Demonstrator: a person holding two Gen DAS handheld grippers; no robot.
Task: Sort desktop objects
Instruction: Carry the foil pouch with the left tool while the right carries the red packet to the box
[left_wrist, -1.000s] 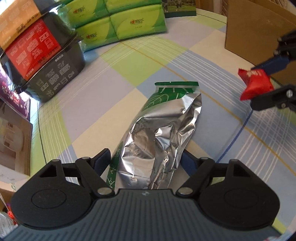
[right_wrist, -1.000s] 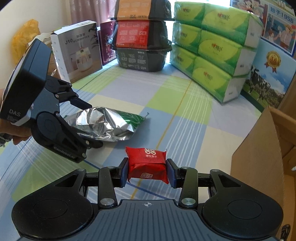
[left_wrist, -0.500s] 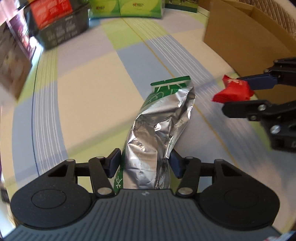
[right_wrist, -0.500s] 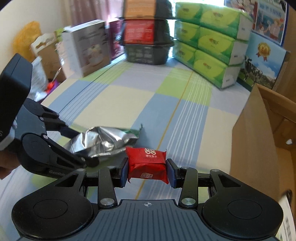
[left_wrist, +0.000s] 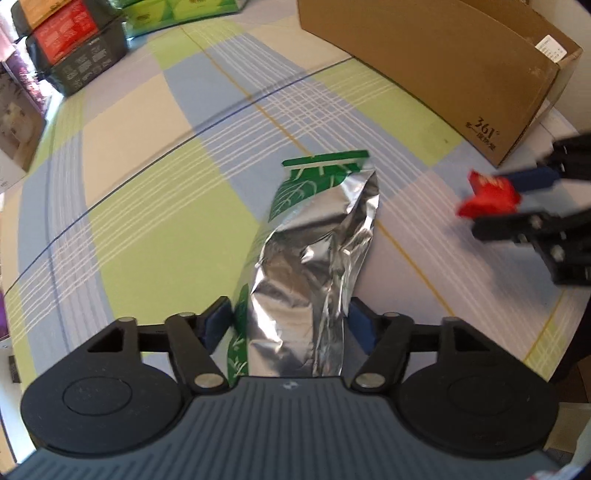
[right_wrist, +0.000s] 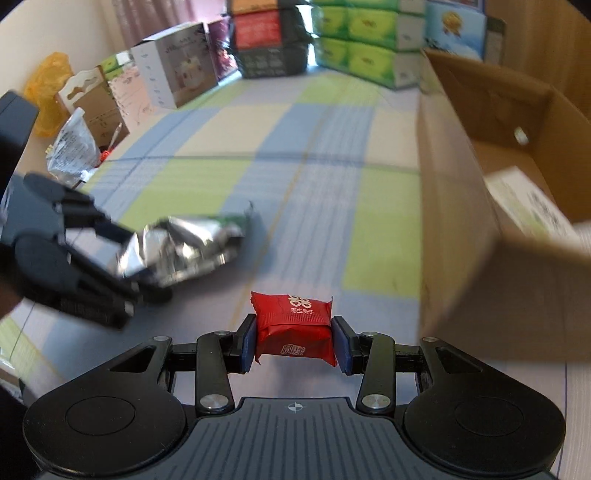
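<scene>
My left gripper (left_wrist: 290, 325) is shut on a crumpled silver foil bag with green print (left_wrist: 314, 266), held above the checked tablecloth. The same foil bag (right_wrist: 192, 243) shows blurred at the left of the right wrist view, in the left gripper (right_wrist: 147, 284). My right gripper (right_wrist: 294, 345) is shut on a small red candy packet (right_wrist: 295, 325); that red packet (left_wrist: 487, 194) appears at the right of the left wrist view, pinched by the right gripper (left_wrist: 495, 206). An open cardboard box (right_wrist: 491, 192) stands just right of the red packet; the box (left_wrist: 443, 66) is far right in the left wrist view.
Green tissue packs (right_wrist: 369, 48), stacked black food tubs (right_wrist: 269, 44) and white product boxes (right_wrist: 177, 77) line the far edge of the checked tablecloth (right_wrist: 295, 147). A clear plastic bag (right_wrist: 72, 151) lies at the left. A printed item (right_wrist: 535, 206) lies inside the box.
Both grippers have lifted and swung to the right toward the cardboard box, each still holding its item. The box now looms larger and its inside shows.
</scene>
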